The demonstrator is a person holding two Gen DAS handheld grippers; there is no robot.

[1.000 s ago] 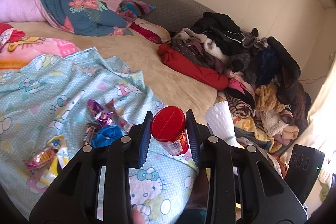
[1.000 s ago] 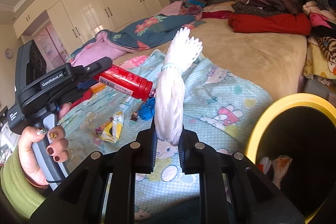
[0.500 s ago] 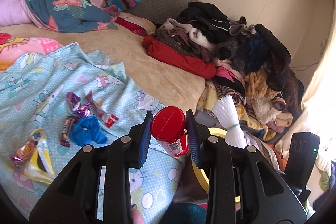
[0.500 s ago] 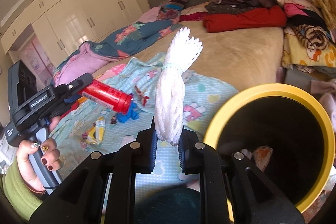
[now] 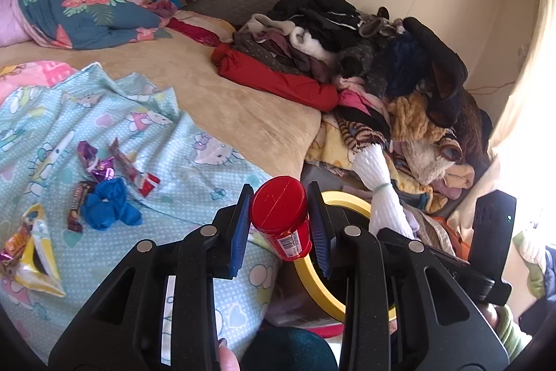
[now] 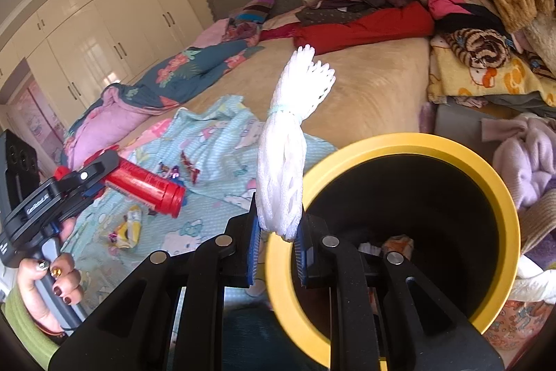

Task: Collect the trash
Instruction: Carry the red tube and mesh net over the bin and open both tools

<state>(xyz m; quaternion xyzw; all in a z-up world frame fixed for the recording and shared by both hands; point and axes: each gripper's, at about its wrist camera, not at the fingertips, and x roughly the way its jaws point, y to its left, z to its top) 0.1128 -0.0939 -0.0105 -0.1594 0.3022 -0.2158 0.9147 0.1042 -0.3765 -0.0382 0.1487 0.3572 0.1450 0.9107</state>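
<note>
My left gripper (image 5: 279,226) is shut on a red canister (image 5: 280,218), held at the bed's edge just left of a yellow-rimmed bin (image 5: 314,279). The canister also shows in the right wrist view (image 6: 146,185). My right gripper (image 6: 278,244) is shut on a white foam net sleeve (image 6: 285,162), held upright over the near left rim of the yellow-rimmed bin (image 6: 500,197). The sleeve also shows in the left wrist view (image 5: 380,193). Trash lies inside the bin (image 6: 396,244). Candy wrappers (image 5: 104,164), a blue crumpled scrap (image 5: 109,209) and a yellow packet (image 5: 33,254) lie on the light blue blanket (image 5: 166,141).
A pile of clothes (image 5: 365,58) covers the bed's right side and spills toward the bin. A floral quilt (image 5: 80,14) lies at the far left. White wardrobes (image 6: 87,40) stand behind the bed. A lilac cloth (image 6: 521,155) lies right of the bin.
Both grippers have moved right, off the blanket toward the bin. The bin now fills much more of the right wrist view, and the sleeve has come over its rim. Both grips are unchanged.
</note>
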